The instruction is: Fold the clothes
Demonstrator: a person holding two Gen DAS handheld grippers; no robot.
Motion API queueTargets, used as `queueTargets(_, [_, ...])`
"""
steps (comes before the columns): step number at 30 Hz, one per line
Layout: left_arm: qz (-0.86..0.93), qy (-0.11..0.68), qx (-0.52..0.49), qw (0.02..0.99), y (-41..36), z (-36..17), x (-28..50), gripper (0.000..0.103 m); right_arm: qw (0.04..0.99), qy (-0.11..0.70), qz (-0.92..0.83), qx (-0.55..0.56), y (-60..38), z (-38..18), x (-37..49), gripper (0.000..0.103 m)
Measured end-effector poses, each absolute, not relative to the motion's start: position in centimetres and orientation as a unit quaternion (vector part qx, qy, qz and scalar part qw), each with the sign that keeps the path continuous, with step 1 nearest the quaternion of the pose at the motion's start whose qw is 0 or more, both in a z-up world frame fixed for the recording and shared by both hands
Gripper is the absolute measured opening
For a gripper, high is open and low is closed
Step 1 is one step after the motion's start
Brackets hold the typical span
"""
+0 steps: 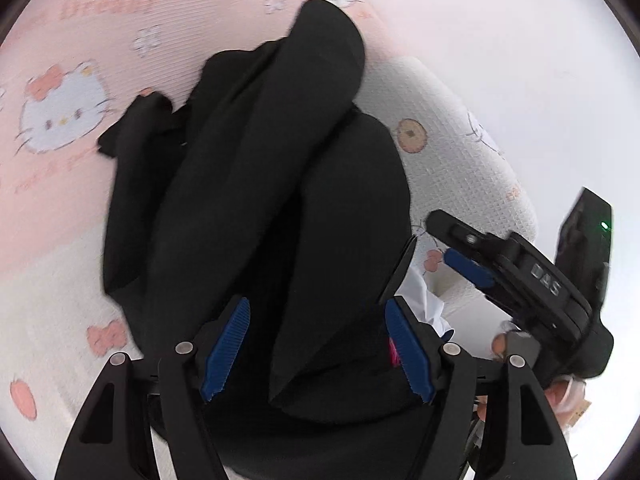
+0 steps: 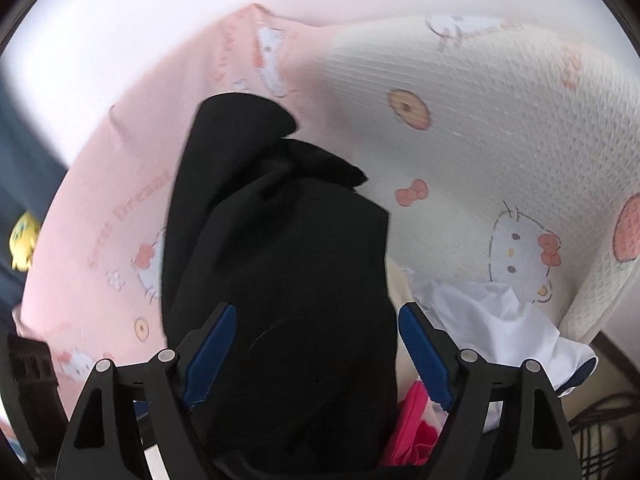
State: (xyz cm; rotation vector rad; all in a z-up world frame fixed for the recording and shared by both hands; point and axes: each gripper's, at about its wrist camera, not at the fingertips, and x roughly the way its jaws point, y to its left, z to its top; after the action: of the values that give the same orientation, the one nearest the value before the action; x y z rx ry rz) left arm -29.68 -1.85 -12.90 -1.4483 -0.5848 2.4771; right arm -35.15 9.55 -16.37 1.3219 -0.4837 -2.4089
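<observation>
Left gripper (image 1: 316, 348): jaws spread wide, blue pads (image 1: 226, 346) on either side of a bunched black garment (image 1: 256, 184). Cloth sits in the gap, but the pads are not pressed onto it. Can't tell if any fold touches a pad.

Right gripper (image 2: 316, 356): same stance, jaws apart, black garment (image 2: 280, 264) heaped between and ahead of the fingers, not pinched. In the left view the right gripper (image 1: 460, 248) shows to the right of the pile, just beside the garment's edge, jaws parted there too.

Garment: crumpled in thick rolls, lying on a pink sheet (image 1: 100, 40) with cat-face print. It runs from between the fingers up to a rounded hump at the far end.

Right of the garment: a white quilted pillow (image 2: 500, 120) with the same cat print, bows and donut motifs, butting against the pink sheet (image 2: 120, 208).

Near the right gripper's right finger: white cloth (image 2: 480, 312) crumpled just beside the black pile, below the pillow. Pink cloth (image 2: 416, 432) low down, touching the black garment's edge.

Far left in the right view: yellow toy (image 2: 24, 240) against dark blue, well apart from the pile.
</observation>
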Motion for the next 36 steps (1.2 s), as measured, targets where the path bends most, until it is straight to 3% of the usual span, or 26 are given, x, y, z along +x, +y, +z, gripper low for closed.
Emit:
queueTargets(11, [0.826,-0.159,-0.532,0.097,1.8,-15.9,-32.6,0.068,0.206,-0.252,-0.796,0.511,8.9,-20.2,-37.9,0.083])
queueTargets(18, [0.823,-0.213,-0.520,0.084,0.3,-17.3,-32.2,0.068,0.204,-0.261,-0.801,0.499,8.7,-19.6,-37.2,0.083])
queueTargets(25, [0.815,-0.221,-0.532,0.065,0.2,-18.2,-32.7,0.036,0.212,-0.284,-0.790,0.500,8.6,-20.5,-37.5,0.083])
queueTargets(27, [0.821,-0.204,-0.529,0.062,0.5,-18.0,-32.4,0.034,0.209,-0.291,-0.790,0.498,8.6,-20.6,-37.4,0.082])
queueTargets(34, [0.826,-0.193,-0.528,0.044,-0.2,-18.4,-30.9,0.029,0.227,-0.274,-0.786,0.505,7.3,-20.2,-36.5,0.049])
queueTargets(36, [0.826,-0.207,-0.522,0.042,-1.1,-18.2,-30.2,0.026,0.245,-0.269,-0.788,0.497,6.8,-19.6,-35.7,0.047])
